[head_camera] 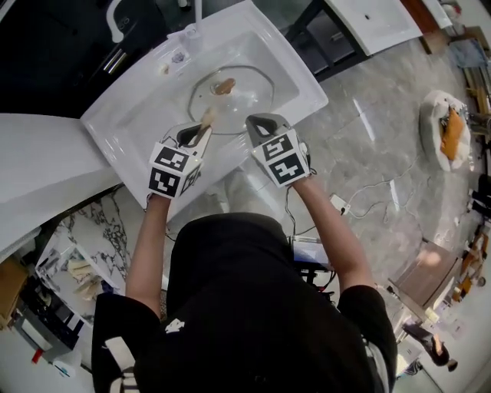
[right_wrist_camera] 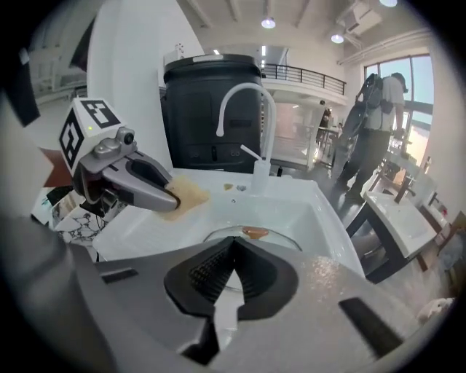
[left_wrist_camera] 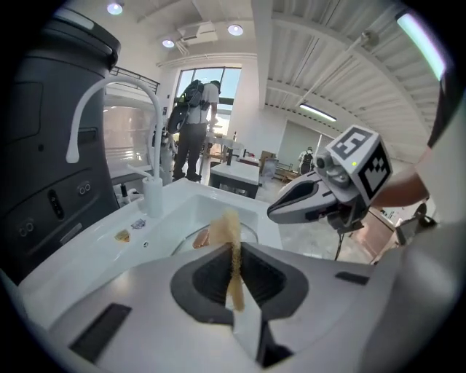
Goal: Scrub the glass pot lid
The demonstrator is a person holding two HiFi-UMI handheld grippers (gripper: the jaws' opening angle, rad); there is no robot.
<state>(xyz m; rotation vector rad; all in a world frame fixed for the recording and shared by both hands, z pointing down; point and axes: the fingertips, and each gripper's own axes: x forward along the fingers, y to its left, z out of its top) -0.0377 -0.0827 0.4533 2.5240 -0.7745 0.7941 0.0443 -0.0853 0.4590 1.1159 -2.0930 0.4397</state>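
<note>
The glass pot lid [head_camera: 244, 98] lies flat in the white sink [head_camera: 138, 142], its brown knob [head_camera: 224, 86] facing up. Both grippers hover above the sink's near rim, clear of the lid. My left gripper [head_camera: 205, 123] is shut on a thin tan sponge [head_camera: 208, 117], which stands on edge between the jaws [left_wrist_camera: 231, 248]. My right gripper [head_camera: 258, 123] is shut with nothing in it, its ribbed pads [right_wrist_camera: 218, 269] pressed together. From the right gripper view the lid [right_wrist_camera: 280, 238] lies beyond the jaws, and the left gripper [right_wrist_camera: 171, 200] holds the sponge [right_wrist_camera: 188, 194] at left.
A white curved faucet [left_wrist_camera: 109, 95] and a small white bottle [left_wrist_camera: 152, 195] stand at the sink's back edge. A dark tall appliance [right_wrist_camera: 211, 109] rises behind the faucet. A second white basin [head_camera: 376, 19] sits at top right. A person [left_wrist_camera: 195, 131] stands far off.
</note>
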